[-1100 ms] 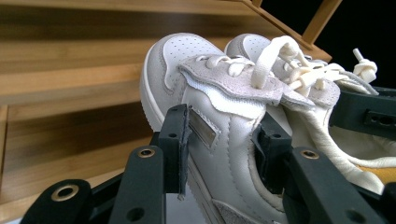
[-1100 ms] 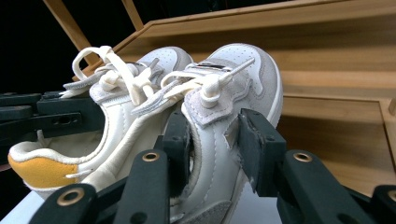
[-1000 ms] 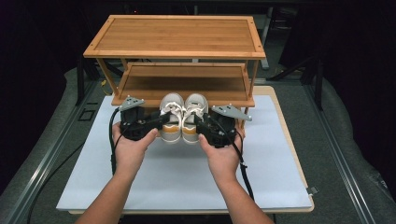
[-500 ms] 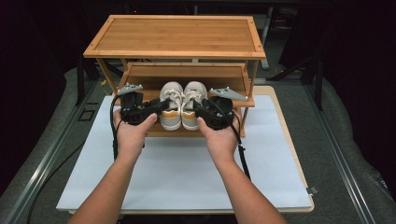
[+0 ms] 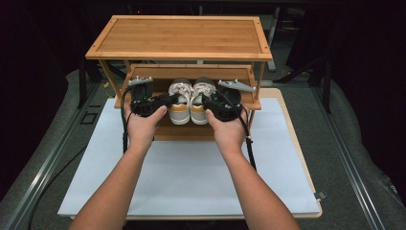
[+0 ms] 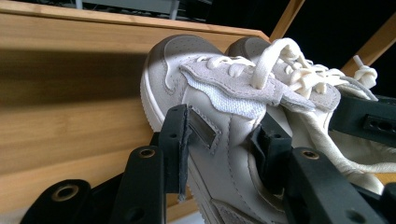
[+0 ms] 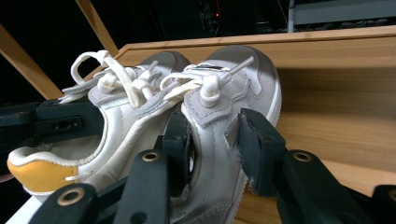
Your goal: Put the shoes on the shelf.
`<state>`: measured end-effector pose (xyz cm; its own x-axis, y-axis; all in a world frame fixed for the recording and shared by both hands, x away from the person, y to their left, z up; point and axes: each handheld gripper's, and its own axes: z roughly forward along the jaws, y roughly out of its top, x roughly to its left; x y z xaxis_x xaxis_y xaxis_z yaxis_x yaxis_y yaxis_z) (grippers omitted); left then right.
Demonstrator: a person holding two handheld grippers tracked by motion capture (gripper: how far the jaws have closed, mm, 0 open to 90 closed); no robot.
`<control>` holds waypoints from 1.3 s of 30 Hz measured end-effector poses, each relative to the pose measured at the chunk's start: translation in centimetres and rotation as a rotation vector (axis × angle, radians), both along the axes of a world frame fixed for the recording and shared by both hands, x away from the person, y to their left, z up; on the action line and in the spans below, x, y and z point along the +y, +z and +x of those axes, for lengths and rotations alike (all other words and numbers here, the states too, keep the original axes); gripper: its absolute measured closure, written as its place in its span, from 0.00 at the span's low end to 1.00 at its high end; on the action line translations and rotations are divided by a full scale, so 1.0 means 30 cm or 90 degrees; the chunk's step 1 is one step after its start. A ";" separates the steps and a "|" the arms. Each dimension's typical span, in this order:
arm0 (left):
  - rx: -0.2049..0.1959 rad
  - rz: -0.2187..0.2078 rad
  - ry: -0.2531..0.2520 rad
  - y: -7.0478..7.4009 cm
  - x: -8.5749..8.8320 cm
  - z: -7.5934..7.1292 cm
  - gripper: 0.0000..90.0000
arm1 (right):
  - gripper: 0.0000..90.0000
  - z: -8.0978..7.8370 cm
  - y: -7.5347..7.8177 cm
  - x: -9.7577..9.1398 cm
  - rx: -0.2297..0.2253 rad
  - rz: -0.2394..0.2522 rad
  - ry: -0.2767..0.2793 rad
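Two claws hold a pair of white shoes at the lower shelf of a wooden rack.

From left to right: the left claw [image 5: 168, 99] is clamped across the side of the left shoe [image 5: 180, 101], its two black jaws pressed on either flank of the upper just behind the laces, as the left gripper view shows. That shoe touches the right shoe [image 5: 200, 99], with the toes of both pointing away over the lower shelf [image 5: 143, 76] and the yellow heel tabs facing the person. The right claw [image 5: 207, 100] grips the right shoe the same way, one jaw between the two shoes and the other on the outer flank. Above both claws sits the rack's top shelf [image 5: 182, 38]; below the hands lies a white mat [image 5: 191, 177].
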<state>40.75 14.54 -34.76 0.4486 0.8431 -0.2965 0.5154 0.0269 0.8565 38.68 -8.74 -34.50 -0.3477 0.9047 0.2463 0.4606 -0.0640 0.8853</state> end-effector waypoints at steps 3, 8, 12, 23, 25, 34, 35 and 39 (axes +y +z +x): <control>0.006 0.003 0.002 -0.002 -0.005 0.025 0.69 | 0.72 0.025 -0.006 -0.004 0.005 0.004 -0.003; 0.013 -0.001 0.001 -0.008 -0.009 0.072 0.69 | 0.72 0.072 -0.016 -0.014 0.011 0.019 -0.007; 0.015 0.001 -0.001 -0.014 0.000 0.093 0.69 | 0.72 0.096 -0.027 -0.014 0.013 0.030 -0.003; 0.042 -0.008 0.006 -0.004 0.018 0.151 0.68 | 0.71 0.150 -0.022 0.007 0.037 0.038 -0.010; 0.048 -0.011 0.012 -0.007 0.016 0.155 0.67 | 0.70 0.155 -0.019 0.008 0.039 0.029 -0.014; 0.055 0.020 0.037 0.010 0.002 0.152 0.65 | 0.67 0.160 0.016 0.019 0.038 -0.006 -0.019; 0.055 0.021 0.038 0.011 0.002 0.150 0.64 | 0.67 0.159 0.021 0.019 0.039 -0.014 -0.017; 0.055 -0.002 0.045 0.022 -0.003 0.142 0.61 | 0.69 0.148 0.035 0.028 0.034 -0.033 -0.014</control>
<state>45.02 14.45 -34.10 0.3605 0.8708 -0.3343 0.5846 0.0683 0.8084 43.12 -7.91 -33.47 -0.3148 0.9241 0.2168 0.5065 -0.0296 0.8617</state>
